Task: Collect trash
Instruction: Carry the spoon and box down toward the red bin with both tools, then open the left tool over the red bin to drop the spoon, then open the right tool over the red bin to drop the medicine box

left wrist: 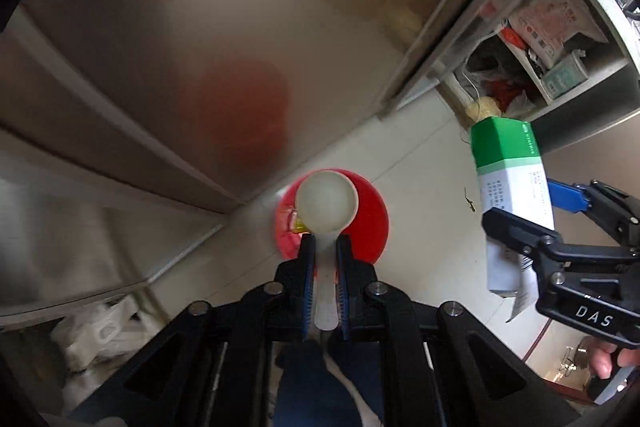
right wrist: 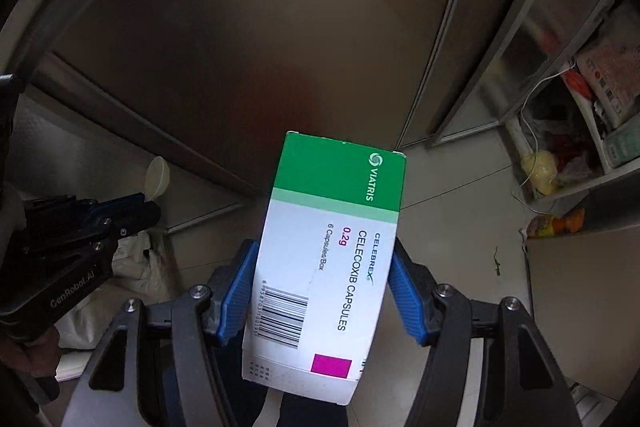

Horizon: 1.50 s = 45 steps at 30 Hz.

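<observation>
The left gripper (left wrist: 325, 247) is clenched on the handle of a white plastic scoop (left wrist: 326, 205), whose bowl hangs directly above the red bin (left wrist: 370, 223) on the floor. Right of that bin, the right gripper (right wrist: 322, 291) clamps a green-and-white Celebrex capsule box (right wrist: 328, 259).

The left claw (left wrist: 326, 247) is pinching the handle of a translucent white plastic scoop (left wrist: 326, 205), its bowl hanging above a red bin (left wrist: 370, 223) that is standing on the pale tiled floor (left wrist: 424, 187) beside a steel cabinet (left wrist: 160, 47). At the right, the right claw (left wrist: 532, 211) is gripping a green-and-white medicine box (left wrist: 510, 179). Behind it, an open shelf (left wrist: 576, 83) is holding packets and bags.
</observation>
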### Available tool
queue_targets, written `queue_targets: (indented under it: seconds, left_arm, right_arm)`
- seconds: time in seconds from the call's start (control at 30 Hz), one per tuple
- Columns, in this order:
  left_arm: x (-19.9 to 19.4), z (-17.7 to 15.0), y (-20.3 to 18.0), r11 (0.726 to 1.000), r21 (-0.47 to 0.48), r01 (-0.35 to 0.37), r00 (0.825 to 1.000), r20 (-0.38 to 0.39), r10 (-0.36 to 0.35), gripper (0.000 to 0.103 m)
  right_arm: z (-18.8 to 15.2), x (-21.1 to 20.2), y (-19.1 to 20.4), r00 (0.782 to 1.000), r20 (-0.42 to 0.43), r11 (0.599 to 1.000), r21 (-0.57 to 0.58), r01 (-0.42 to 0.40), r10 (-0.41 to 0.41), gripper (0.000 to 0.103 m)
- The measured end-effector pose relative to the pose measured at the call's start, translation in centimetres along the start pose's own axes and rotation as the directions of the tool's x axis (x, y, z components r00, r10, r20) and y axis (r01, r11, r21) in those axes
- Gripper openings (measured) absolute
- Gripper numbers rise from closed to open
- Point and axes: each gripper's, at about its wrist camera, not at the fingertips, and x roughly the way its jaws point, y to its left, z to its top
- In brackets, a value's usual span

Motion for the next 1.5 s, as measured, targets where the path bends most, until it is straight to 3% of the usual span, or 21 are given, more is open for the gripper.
queue_targets:
  seconds: [0.13,0.3,0.4,0.47,0.5,0.73,1.03,1.2,1.37,1.5]
  left_arm:
    - [4.7,-0.1,-0.4,1.0,-0.003,0.03,0.998,-0.047,-0.03,0.01]
    - [7.6,-0.5,-1.6,0.998,0.038,0.052,0.998,-0.045,-0.05,0.01]
    - [8.1,-0.4,-1.9,0.996,0.065,0.067,0.996,-0.069,-0.063,0.013]
    - [8.4,-0.3,-2.2,0.994,0.085,0.063,0.995,-0.078,-0.056,0.03]
    - [8.3,-0.4,-2.2,0.994,0.095,0.057,0.996,-0.08,-0.05,0.031]
    - [8.3,-0.9,-2.0,0.988,0.133,0.073,0.994,-0.094,-0.061,0.031]
    - [8.1,-1.8,-0.3,0.995,0.083,0.06,0.995,-0.084,-0.053,0.032]
    - [7.4,-2.2,1.5,0.999,0.043,0.01,0.998,-0.062,-0.007,0.048]
    - [6.8,-2.7,3.2,0.999,0.002,-0.05,0.998,-0.046,0.05,0.077]
    - [6.5,-3.1,4.1,0.996,-0.031,-0.078,0.996,-0.049,0.077,0.082]
  right_arm:
    - [-0.6,4.2,-2.3,0.999,-0.045,0.999,0.05,0.012,-0.01,0.061]
    - [-1.1,6.7,-4.2,0.998,-0.057,0.995,0.099,0.022,-0.016,0.061]
    - [-1.3,7.0,-5.0,0.998,-0.063,0.991,0.129,0.029,-0.021,0.061]
    - [-1.6,7.0,-5.2,0.998,-0.067,0.989,0.146,0.031,-0.021,0.061]
    - [-1.9,7.0,-5.1,0.997,-0.07,0.988,0.153,0.031,-0.021,0.061]
    - [-2.7,6.8,-4.8,0.997,-0.075,0.986,0.161,0.043,-0.032,0.061]
    - [-2.4,7.3,-3.3,0.997,-0.081,0.993,0.111,0.026,-0.017,0.061]
    - [-1.8,7.9,-1.7,0.996,-0.084,0.999,0.048,0.004,0.0,0.061]
    - [-1.2,8.4,0.0,0.996,-0.084,1.0,-0.025,-0.01,0.008,0.061]
    - [-1.0,8.7,0.9,0.997,-0.083,0.998,-0.069,-0.013,0.007,0.064]
